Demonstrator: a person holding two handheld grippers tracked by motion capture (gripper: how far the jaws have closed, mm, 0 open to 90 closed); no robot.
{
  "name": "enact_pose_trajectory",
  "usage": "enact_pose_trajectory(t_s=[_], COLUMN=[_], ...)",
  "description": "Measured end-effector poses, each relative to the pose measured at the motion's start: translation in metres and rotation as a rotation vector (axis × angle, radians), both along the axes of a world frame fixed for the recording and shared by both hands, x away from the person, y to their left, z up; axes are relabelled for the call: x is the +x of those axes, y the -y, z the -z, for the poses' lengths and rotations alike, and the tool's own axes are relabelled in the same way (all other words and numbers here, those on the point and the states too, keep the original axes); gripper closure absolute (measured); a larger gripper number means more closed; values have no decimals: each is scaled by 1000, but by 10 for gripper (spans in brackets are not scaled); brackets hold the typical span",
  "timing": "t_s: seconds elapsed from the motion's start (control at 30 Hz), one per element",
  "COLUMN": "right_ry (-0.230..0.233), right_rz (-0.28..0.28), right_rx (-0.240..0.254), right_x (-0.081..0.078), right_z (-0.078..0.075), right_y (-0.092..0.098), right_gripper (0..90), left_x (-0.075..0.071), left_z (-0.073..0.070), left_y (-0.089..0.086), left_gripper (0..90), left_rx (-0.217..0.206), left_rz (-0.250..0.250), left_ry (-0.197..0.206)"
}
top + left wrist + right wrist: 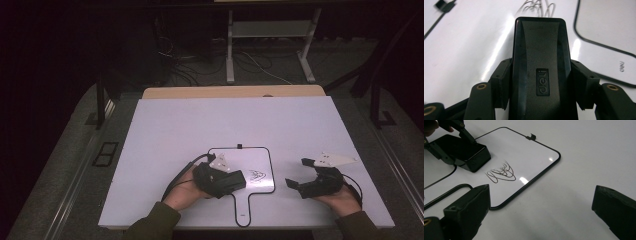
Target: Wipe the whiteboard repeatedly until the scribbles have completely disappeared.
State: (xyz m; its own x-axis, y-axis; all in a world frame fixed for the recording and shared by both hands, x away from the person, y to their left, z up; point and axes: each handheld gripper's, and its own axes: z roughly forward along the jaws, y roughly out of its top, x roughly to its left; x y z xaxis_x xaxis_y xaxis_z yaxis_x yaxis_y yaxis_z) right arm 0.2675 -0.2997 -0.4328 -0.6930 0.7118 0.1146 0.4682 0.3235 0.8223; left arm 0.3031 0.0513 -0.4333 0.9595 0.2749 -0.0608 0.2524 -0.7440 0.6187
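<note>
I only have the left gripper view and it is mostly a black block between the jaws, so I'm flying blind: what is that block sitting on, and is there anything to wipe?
Observer: The black eraser, clamped in the left gripper, rests on a small handled whiteboard lying on the white table.
Operator: Where is the ink?
Observer: A black scribble sits on the whiteboard just ahead of the eraser, unwiped.
Operator: And my other hand?
Observer: The right gripper hovers beside the whiteboard's right edge, jaws wide open, holding nothing.
Operator: Anything else on the whiteboard?
Observer: A small black clip on its far edge.
</note>
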Motion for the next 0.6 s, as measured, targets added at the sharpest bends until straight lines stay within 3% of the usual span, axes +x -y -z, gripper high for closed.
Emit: enact_pose_trajectory(t_s=[0.43,0.6], right_ry=[4,1], right_rz=[1,2], right_rx=[0,-1], right_x=[0,0], right_z=[0,0], right_y=[0,0], right_gripper=[10,10], left_x=[30,42], left_z=[1,-1], left_y=[-24,-23], left_gripper=[393,394], left_rx=[-24,-36], left_rz=[-128,-146], left_ry=[-3,-3])
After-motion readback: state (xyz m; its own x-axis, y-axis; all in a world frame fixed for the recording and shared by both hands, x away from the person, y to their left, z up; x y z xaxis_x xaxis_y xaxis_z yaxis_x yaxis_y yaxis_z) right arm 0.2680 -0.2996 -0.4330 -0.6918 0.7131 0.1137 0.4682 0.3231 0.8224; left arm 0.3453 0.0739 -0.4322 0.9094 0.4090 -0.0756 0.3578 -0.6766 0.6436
